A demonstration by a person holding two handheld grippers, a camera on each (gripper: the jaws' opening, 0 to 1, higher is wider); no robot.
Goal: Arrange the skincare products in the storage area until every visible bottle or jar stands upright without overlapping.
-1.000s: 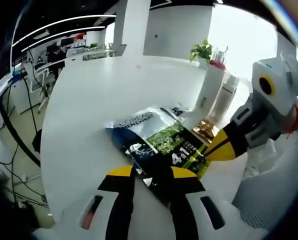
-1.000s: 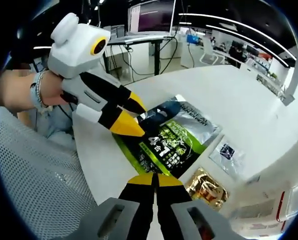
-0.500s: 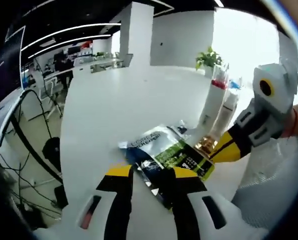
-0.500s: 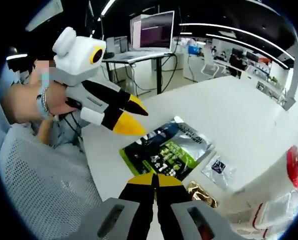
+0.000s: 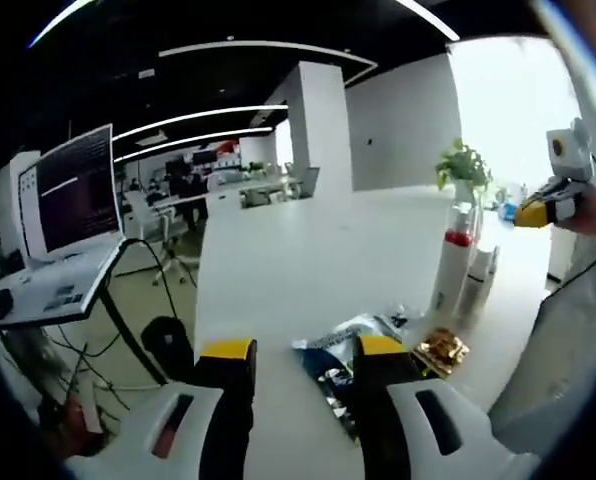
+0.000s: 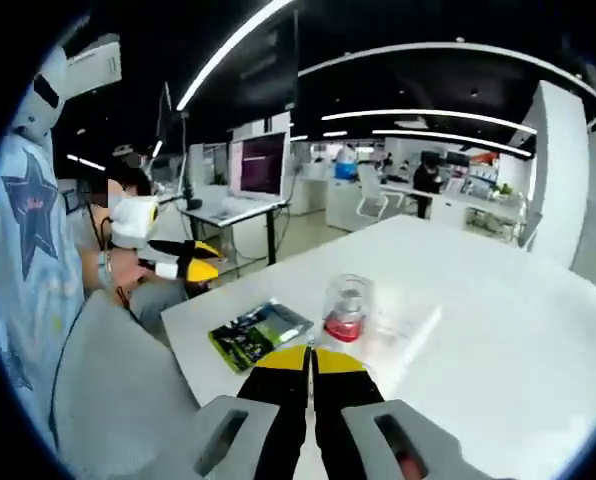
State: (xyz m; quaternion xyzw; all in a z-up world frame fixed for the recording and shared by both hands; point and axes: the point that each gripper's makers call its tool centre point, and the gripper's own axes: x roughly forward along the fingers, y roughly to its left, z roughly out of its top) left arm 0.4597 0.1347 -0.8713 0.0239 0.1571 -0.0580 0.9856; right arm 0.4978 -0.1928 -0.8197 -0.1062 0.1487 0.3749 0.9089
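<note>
Two bottles [image 5: 458, 262] upright on table [image 5: 308, 240], sachet [image 6: 260, 332] flat, right tool [image 6: 310, 357] closed

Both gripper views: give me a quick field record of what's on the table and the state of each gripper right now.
surface: white table
flat items: green-and-black sachet lying flat near the table edge; gold sachet lying beside it
upright items: tall white bottle with clear cap and red top, standing; a second white bottle right beside it
left gripper: open, empty, raised above the green-and-black sachet
right gripper: shut, holding nothing, raised off the table
overlap: gold sachet's contact with the green-and-black sachet cannot be told
</note>
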